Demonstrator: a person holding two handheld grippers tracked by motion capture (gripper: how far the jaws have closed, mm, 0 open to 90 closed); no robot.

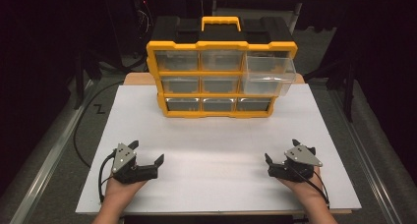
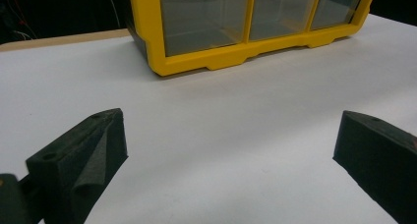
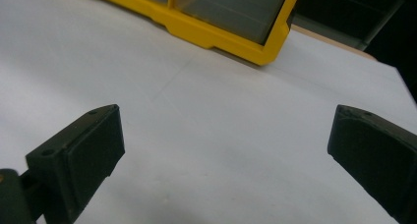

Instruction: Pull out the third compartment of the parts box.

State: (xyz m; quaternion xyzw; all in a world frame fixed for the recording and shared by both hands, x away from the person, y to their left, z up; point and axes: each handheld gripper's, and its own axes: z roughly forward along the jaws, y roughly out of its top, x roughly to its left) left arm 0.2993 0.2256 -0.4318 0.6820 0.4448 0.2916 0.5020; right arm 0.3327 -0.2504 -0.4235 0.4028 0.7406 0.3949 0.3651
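Organizer (image 1: 221, 79): top-right drawer (image 1: 268, 75) pulled out, looks empty | left tool (image 1: 147, 153) wide | right tool (image 1: 280, 150) wide

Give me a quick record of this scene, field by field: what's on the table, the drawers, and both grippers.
surface: white board on a table
main object: yellow and black drawer organizer, standing at the far side of the board
drawers: three rows of three, clear fronts
open drawer: top right drawer, pulled out
left gripper: open, holding nothing, near edge of the board
right gripper: open, holding nothing, near edge of the board
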